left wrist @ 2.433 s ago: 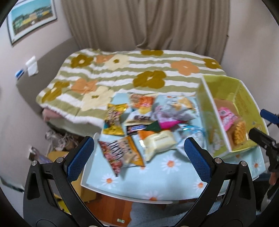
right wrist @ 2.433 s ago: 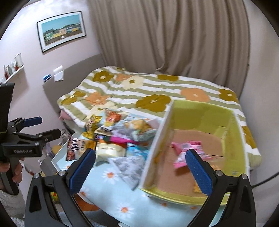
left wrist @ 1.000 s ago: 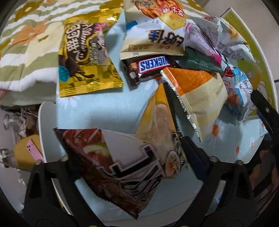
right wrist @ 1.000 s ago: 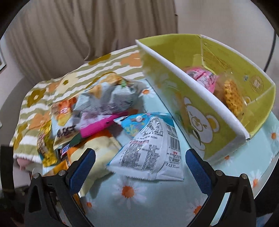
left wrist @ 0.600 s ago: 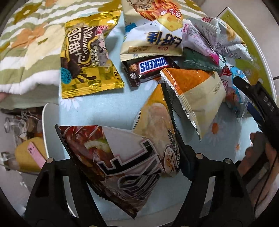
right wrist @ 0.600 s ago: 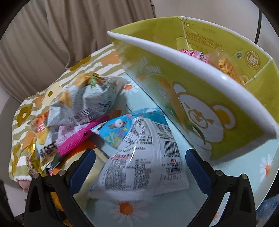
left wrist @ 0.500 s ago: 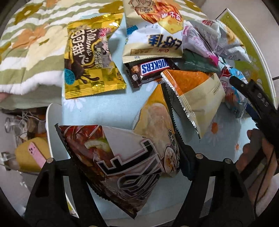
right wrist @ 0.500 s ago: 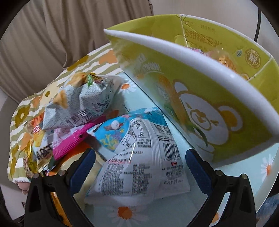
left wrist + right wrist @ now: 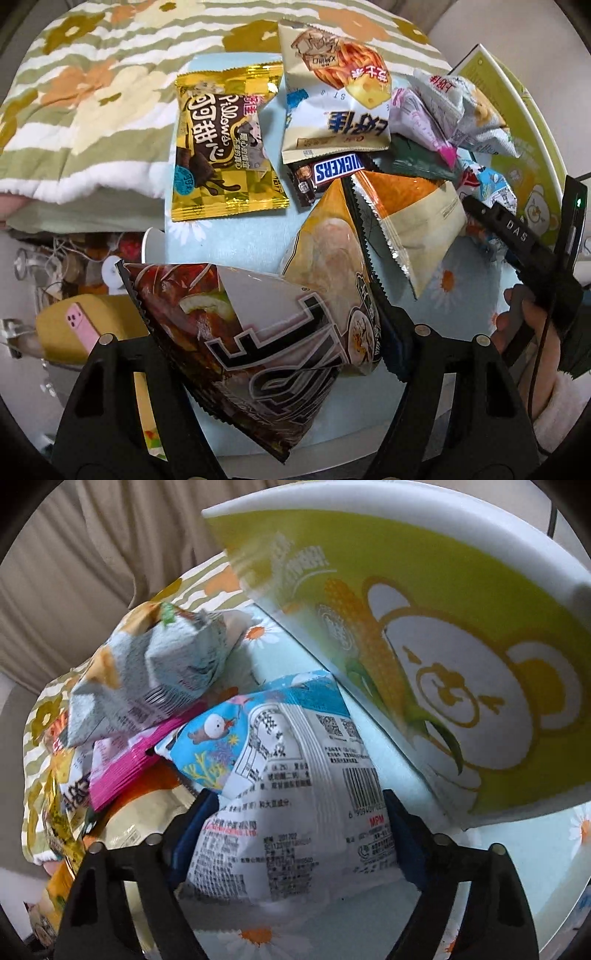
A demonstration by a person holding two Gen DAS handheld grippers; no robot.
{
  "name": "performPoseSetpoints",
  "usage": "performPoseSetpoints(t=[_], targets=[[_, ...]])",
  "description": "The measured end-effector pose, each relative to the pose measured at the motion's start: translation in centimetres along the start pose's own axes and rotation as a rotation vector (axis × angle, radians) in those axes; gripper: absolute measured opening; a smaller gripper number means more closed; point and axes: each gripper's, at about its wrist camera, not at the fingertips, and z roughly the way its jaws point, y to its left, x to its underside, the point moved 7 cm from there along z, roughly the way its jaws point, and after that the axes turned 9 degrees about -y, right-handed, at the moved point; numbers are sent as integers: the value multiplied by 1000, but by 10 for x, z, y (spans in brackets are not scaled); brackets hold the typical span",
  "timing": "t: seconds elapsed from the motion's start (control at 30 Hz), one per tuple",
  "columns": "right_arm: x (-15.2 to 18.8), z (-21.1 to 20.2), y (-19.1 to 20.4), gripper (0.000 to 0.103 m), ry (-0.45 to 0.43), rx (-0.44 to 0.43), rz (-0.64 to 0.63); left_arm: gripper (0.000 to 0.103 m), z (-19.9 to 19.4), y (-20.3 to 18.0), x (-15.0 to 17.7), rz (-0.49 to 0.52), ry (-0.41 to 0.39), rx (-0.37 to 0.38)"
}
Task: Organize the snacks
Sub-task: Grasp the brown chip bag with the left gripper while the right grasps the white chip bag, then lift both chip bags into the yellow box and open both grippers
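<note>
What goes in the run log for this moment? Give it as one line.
left tool: shut on dark red-and-yellow snack bag | right tool: shut on white-and-blue snack packet | yellow bear-print box: beside packet

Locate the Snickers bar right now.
In the left wrist view, the Snickers bar lies on the tablecloth near the middle of the pile, partly tucked under the white cheese-snack bag, right of the gold bag and above the orange-and-cream pouch.

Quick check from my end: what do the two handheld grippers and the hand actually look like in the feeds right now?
Both the left gripper and right gripper have matte black frames with silver pivot bolts and dark blue finger pads. Seen from the left wrist view, the right unit bears white "DAS" lettering, a green LED and a thin black cable; the hand wears a fuzzy white sleeve.
</note>
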Motion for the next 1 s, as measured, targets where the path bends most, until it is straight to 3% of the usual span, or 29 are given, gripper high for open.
performPoseSetpoints(t=[0.5, 0.77, 1.0], targets=[[17, -78, 1, 74, -26, -107, -42, 72, -48, -33, -23, 42, -131, 67], [-28, -136, 16, 74, -154, -185, -152, 72, -84, -79, -61, 89, -251, 117], [-84, -169, 11, 74, -258, -244, -247, 72, -106, -131, -91, 101, -355, 106]])
